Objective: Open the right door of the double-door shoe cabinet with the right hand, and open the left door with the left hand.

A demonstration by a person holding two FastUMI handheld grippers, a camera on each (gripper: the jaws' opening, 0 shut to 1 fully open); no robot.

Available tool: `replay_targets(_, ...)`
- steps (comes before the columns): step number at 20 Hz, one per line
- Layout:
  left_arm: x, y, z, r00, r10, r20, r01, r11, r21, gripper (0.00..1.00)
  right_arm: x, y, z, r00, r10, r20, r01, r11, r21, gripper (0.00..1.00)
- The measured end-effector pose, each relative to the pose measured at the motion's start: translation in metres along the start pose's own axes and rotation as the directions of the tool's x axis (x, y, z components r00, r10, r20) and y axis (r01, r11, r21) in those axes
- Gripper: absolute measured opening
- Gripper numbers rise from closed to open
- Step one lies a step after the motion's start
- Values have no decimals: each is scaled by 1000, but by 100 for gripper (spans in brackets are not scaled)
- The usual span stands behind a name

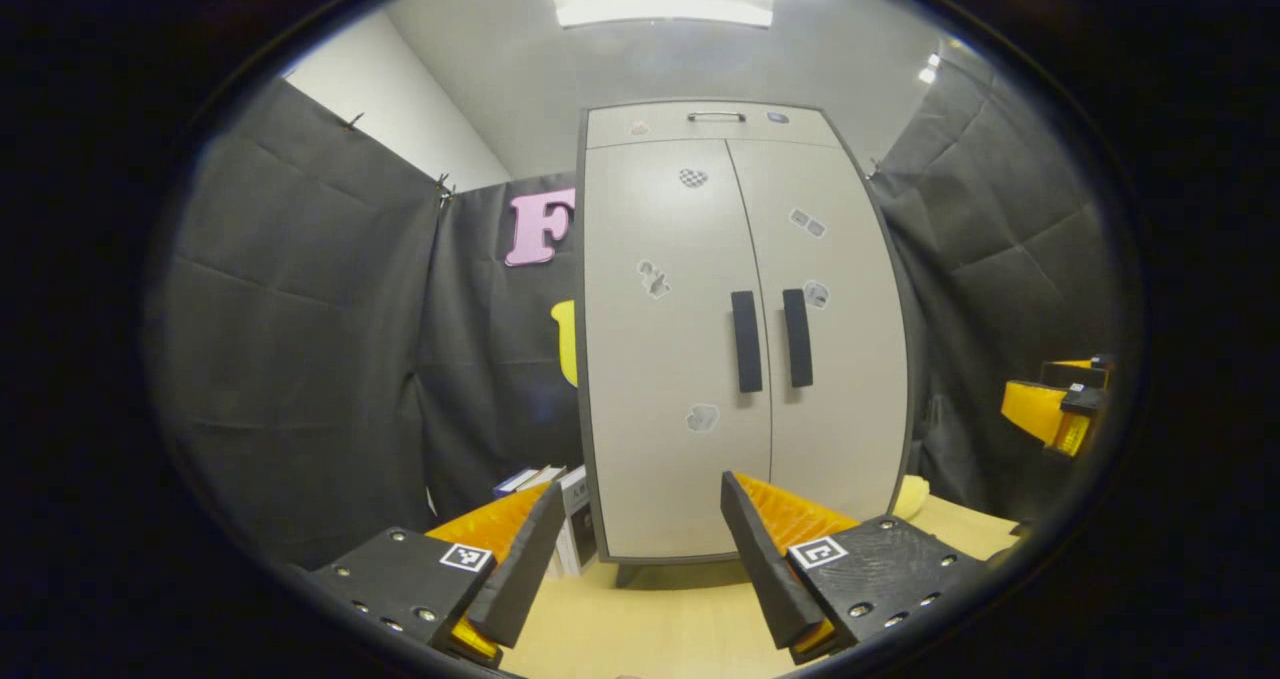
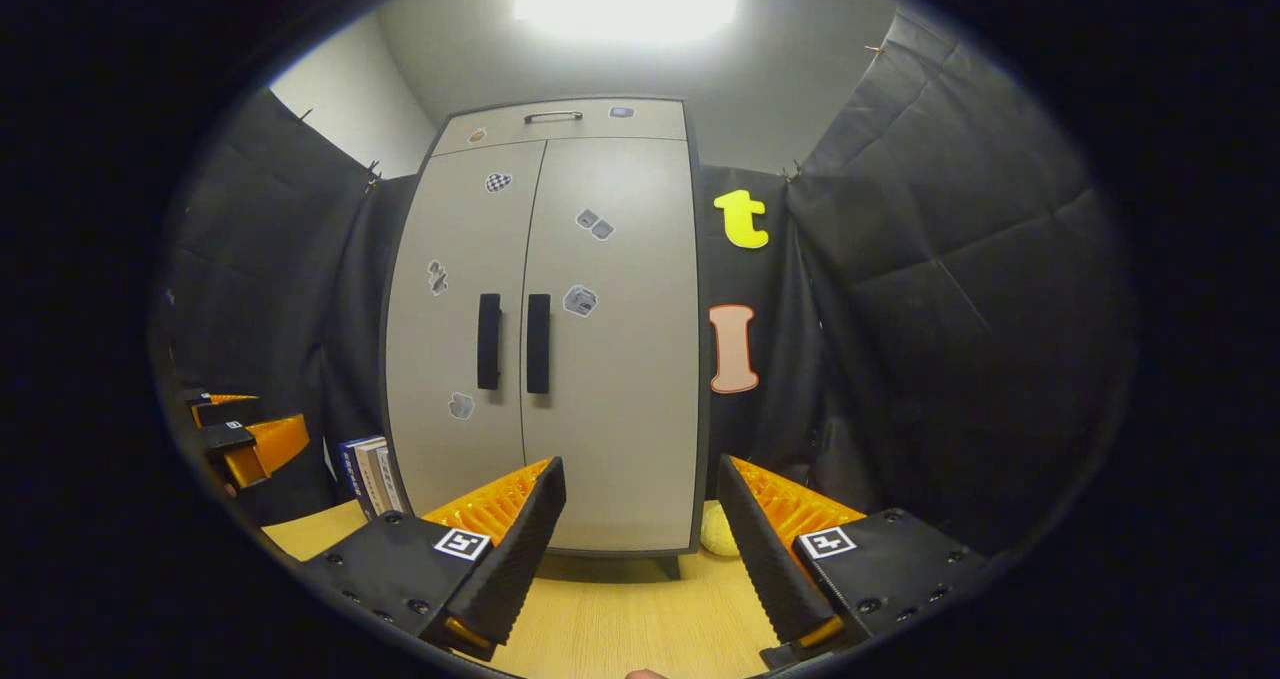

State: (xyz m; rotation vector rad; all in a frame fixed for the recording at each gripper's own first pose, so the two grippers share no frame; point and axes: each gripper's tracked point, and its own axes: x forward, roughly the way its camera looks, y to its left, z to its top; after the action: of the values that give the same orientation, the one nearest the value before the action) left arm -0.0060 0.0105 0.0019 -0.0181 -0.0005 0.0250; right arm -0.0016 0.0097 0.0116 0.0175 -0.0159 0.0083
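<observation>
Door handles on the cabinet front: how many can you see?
2 on the doors: left door handle and right door handle, upright, side by side at the centre seam. A third, smaller top handle sits on the panel above.

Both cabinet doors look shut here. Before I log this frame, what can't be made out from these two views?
- Cabinet interior: hidden behind both closed doors, in both views.
- Stickers on the doors: too small to tell their pictures.
- Books beside the cabinet: partly cut off by the left gripper in its own view; titles too small.
- Yellow soft object by the cabinet's base: mostly hidden behind the right gripper.
</observation>
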Motion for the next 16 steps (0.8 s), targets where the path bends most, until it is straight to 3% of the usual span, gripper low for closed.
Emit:
replay_targets(7,-9,5,-6,1000,10,-10,-10,1000,-10,92,21,15,25,998,48,32,-50,998,50,96)
replay_targets(16,-31,48,-11,995,94,-9,-95,996,-2,92,74,45,67,989,112,95,-119,991,62,96)
